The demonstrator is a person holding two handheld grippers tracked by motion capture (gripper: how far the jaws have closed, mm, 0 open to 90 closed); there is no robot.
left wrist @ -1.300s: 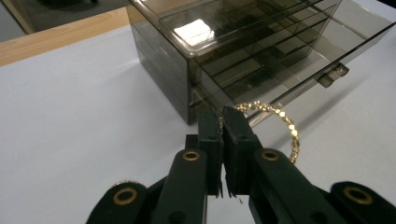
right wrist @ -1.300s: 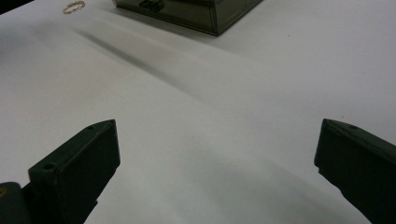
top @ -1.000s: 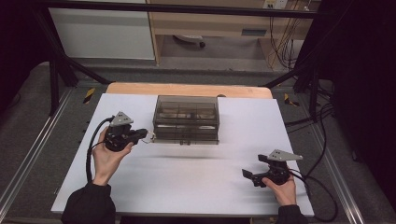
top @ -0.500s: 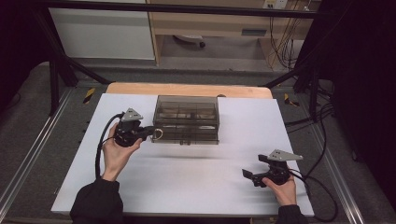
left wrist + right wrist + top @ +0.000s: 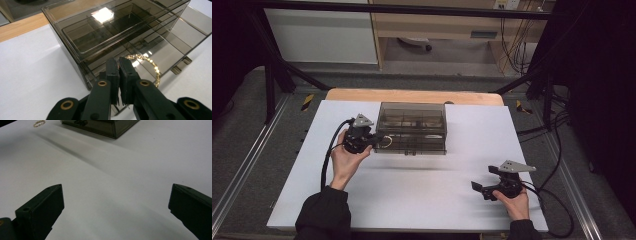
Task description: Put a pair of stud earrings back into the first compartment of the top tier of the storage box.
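A smoky see-through organiser box (image 5: 413,127) with divided compartments stands at the table's far middle. My left gripper (image 5: 376,141) is at the box's front left corner, shut on a gold chain bracelet (image 5: 385,142). In the left gripper view the jaws (image 5: 119,62) pinch one end of the bracelet (image 5: 150,65), whose loop curves out to the right in front of the box's (image 5: 112,32) lower level. My right gripper (image 5: 480,188) rests near the front right of the table, pointing left. Its jaws (image 5: 116,200) stand wide open over bare white table.
The white table top (image 5: 427,200) lies on a wooden board (image 5: 412,95). In the right gripper view a small gold loop (image 5: 39,123) shows near the box's corner (image 5: 100,127). Cables trail from both grippers. Black frame bars and floor rails surround the table.
My left hand has carried the bracelet to the right, from the table's left part up to the box's front left corner. The right hand has stayed put.
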